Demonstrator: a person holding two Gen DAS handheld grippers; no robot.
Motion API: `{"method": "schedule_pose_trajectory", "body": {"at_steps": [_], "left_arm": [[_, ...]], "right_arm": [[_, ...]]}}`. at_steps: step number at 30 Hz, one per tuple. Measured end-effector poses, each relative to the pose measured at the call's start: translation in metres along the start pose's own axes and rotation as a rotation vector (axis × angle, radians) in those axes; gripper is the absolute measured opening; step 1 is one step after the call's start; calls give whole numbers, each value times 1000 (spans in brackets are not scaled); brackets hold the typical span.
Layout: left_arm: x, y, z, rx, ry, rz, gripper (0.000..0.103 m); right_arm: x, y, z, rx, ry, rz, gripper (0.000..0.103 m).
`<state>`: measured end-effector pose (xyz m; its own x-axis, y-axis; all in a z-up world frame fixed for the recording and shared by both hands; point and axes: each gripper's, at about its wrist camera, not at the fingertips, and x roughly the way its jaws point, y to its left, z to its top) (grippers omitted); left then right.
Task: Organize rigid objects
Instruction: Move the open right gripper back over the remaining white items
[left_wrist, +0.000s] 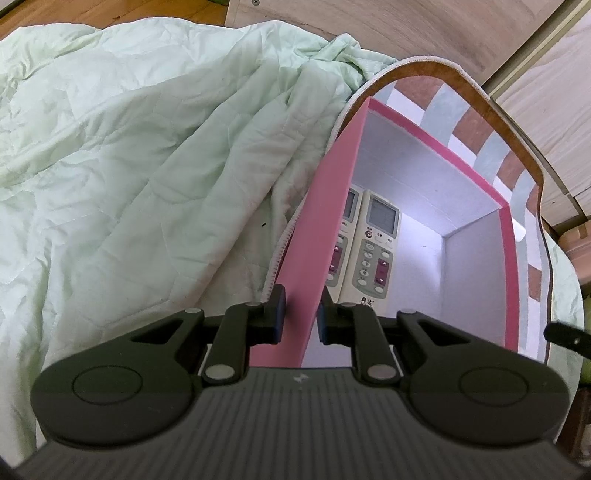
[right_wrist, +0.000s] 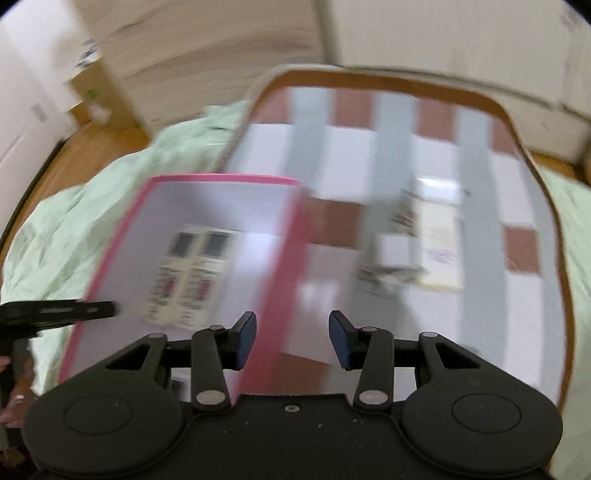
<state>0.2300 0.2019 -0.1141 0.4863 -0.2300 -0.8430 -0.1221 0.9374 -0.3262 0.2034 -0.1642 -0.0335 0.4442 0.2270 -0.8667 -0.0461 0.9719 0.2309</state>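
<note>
Pink card walls frame the box (left_wrist: 332, 206), which sits on a checked mat (left_wrist: 491, 110) beside a pale green quilt (left_wrist: 129, 147), with two beige remote controls (left_wrist: 376, 243) lying side by side on its white floor. The left gripper (left_wrist: 300, 317) pinches the box's near wall between its fingers, while the right gripper (right_wrist: 292, 339) hangs spread wide and empty over the box's right wall, in a blurred view.

My left hand-held gripper (left_wrist: 300, 314) is clamped on the near wall of the pink box (left_wrist: 314, 236), one finger outside it, one inside. My right hand-held gripper (right_wrist: 292, 339) hangs above that box's right wall, fingers spread apart and holding nothing, its view blurred.
</note>
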Motion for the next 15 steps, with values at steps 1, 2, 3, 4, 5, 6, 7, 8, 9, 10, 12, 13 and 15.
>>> {"method": "schedule_pose_trajectory", "body": {"at_steps": [1, 2, 3, 4, 5, 6, 7, 8, 9, 10, 12, 13, 15], "left_arm": [[0, 0, 0, -10, 0, -1, 15], [0, 2, 1, -28, 1, -6, 15], [0, 3, 1, -39, 2, -10, 16], [0, 3, 1, -37, 3, -11, 16], [1, 3, 1, -34, 4, -10, 16], [1, 4, 1, -36, 4, -10, 16], [1, 3, 1, -35, 4, -7, 15], [1, 3, 1, -31, 4, -3, 15], [1, 1, 1, -27, 4, 2, 15], [1, 0, 1, -23, 3, 6, 15], [1, -2, 0, -14, 0, 16, 15], [1, -3, -1, -11, -1, 18, 15], [1, -4, -1, -8, -3, 22, 15]], "right_arm": [[2, -16, -3, 33, 15, -22, 49], [6, -32, -6, 65, 26, -66, 49], [10, -47, -10, 92, 35, -124, 49], [15, -59, -14, 114, 54, -154, 49], [22, -73, -19, 148, 94, -156, 49], [27, -83, -24, 187, 123, -144, 49], [33, -93, -29, 225, 153, -114, 49], [38, -99, -34, 254, 175, -85, 49], [43, -103, -39, 275, 195, -59, 49], [50, -106, -43, 285, 217, -33, 49], [62, -107, -52, 299, 256, -27, 49], [66, -107, -54, 294, 263, -33, 49], [75, -104, -60, 283, 252, -53, 49]]}}
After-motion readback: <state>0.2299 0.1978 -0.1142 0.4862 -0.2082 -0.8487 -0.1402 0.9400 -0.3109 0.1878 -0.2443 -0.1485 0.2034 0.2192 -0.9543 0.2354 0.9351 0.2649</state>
